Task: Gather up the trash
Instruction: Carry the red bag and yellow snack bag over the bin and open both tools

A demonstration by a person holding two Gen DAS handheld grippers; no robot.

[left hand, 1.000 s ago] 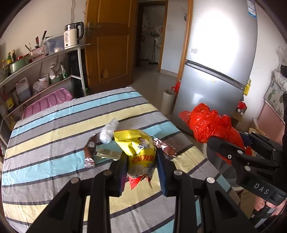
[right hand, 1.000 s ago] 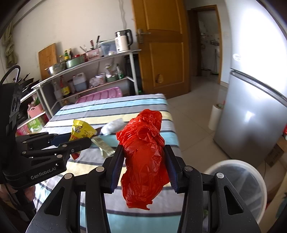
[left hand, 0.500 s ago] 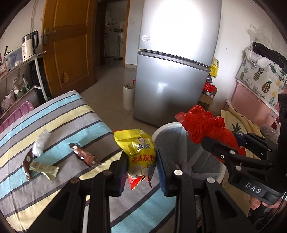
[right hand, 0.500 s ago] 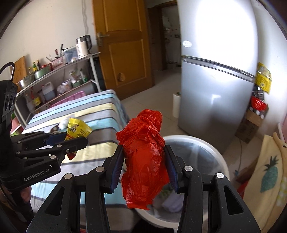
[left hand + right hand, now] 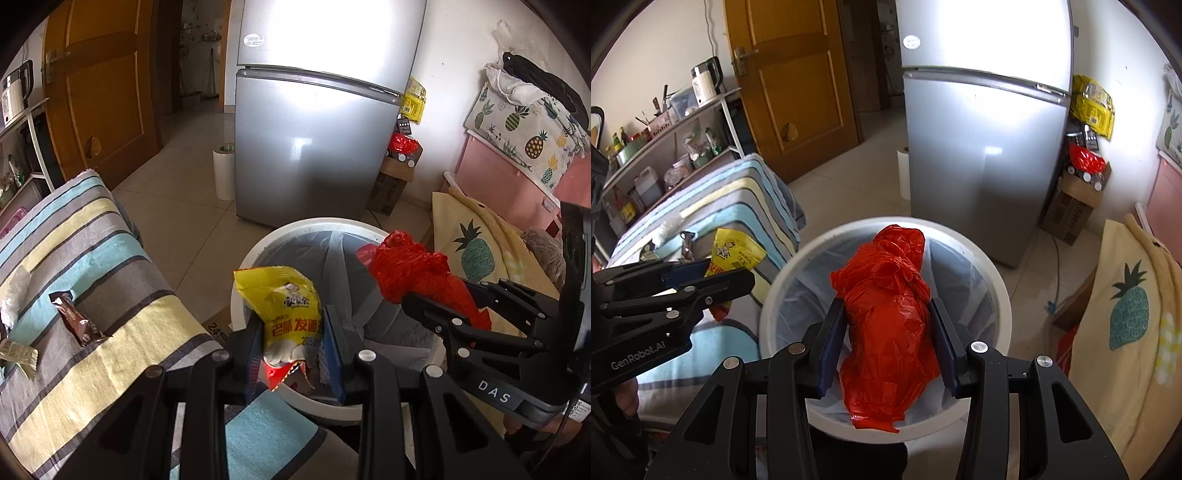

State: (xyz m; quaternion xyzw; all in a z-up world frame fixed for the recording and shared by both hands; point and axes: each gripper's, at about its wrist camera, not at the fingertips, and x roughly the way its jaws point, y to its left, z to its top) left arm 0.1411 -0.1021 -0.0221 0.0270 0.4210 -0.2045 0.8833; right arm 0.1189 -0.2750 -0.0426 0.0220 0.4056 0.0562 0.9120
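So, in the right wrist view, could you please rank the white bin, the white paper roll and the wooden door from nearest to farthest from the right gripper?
1. The white round plastic bin, directly below the right gripper.
2. The white paper roll, on the floor left of the fridge.
3. The brown wooden door, far back left.

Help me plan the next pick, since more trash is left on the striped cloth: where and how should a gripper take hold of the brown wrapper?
Grip the brown wrapper across its narrow width near the middle, coming from above. It lies flat on the striped cloth as a long, thin strip, clear of the white wrapper beside it, so probably fingers straddling the long sides can close without catching anything else.
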